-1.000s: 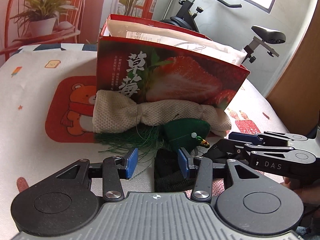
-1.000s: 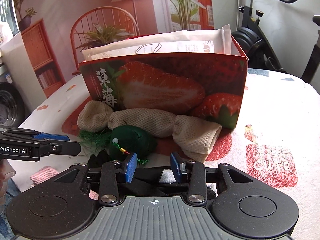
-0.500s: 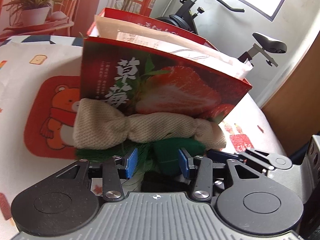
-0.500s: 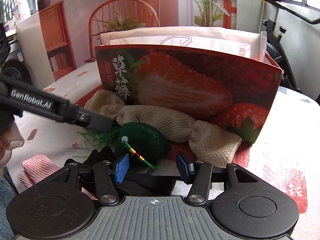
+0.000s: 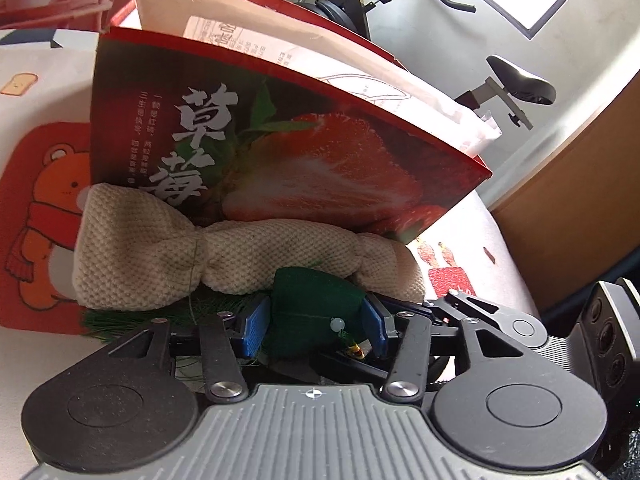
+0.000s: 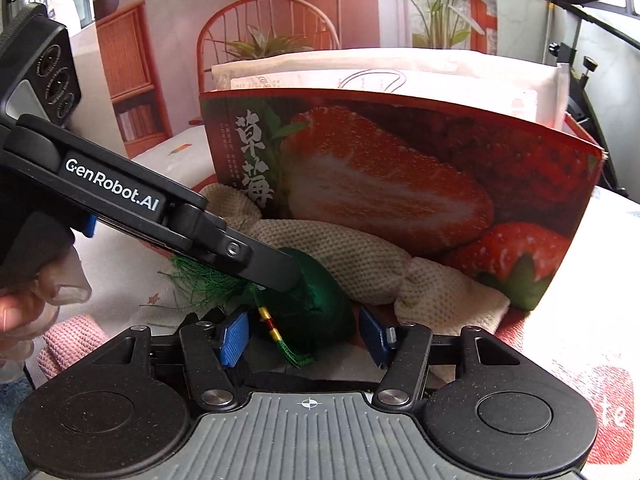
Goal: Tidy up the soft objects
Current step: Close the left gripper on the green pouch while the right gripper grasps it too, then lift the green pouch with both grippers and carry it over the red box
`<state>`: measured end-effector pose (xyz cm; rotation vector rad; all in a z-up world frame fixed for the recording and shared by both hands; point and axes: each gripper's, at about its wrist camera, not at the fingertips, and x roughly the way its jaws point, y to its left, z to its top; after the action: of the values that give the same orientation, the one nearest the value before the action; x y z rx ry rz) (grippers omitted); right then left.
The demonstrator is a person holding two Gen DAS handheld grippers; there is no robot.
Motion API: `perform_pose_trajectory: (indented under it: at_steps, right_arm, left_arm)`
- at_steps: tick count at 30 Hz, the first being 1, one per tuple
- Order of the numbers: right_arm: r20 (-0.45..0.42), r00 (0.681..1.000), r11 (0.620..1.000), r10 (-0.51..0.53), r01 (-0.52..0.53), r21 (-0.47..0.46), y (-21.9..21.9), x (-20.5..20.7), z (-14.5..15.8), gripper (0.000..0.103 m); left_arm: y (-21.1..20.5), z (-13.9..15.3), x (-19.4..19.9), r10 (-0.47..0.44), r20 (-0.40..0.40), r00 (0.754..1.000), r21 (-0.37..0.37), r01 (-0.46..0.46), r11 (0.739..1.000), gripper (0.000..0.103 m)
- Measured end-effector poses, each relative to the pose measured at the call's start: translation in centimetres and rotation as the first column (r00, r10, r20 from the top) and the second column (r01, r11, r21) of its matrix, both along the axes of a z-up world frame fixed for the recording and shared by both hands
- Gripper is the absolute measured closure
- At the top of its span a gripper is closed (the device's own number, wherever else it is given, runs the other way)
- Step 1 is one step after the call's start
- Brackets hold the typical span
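I bring both tools around the green pouch [image 5: 316, 312] on the tabletop [image 6: 560, 308], just near the beige roll [image 5: 224, 256] by the box [image 5: 280, 152]. My left tool [image 5: 314, 322] and right tool [image 6: 304, 336] are opening, pouch between pads, not pinched.

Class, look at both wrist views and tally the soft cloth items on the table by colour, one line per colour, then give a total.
Beige knitted pouch tied at both ends: 1
Dark green satin sachet with a tassel and bead cord: 1
Pink knitted cloth: 1
Black fabric item under the gripper, mostly hidden: 1
Total: 4
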<state>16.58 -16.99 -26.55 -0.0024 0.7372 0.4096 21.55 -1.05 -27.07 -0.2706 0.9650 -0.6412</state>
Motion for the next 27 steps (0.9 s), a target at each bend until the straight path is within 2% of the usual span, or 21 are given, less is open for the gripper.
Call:
perform_pose_trajectory:
  at_steps: [6, 13, 27]
  right_arm:
    - [-0.002, 1.0, 1.0, 0.002, -0.002, 0.011, -0.1, 0.1, -0.1, 0.051]
    - [-0.001, 1.0, 1.0, 0.001, -0.001, 0.024, -0.2, -0.4, 0.5, 0.053]
    - [0.136, 0.991, 1.0, 0.009, -0.012, 0.022, -0.2, -3.9, 5.6, 0.053]
  left_arm:
    - [-0.6, -0.5, 0.3, -0.007, -0.01, 1.0, -0.029, 0.006, 1.0, 0.049]
    - [-0.5, 0.3, -0.8, 0.001, 0.016, 1.0, -0.032, -0.001, 0.999, 0.051]
    - [0.4, 6.2, -4.9, 0.014, 0.167, 0.986, -0.068, -0.003, 0.998, 0.051]
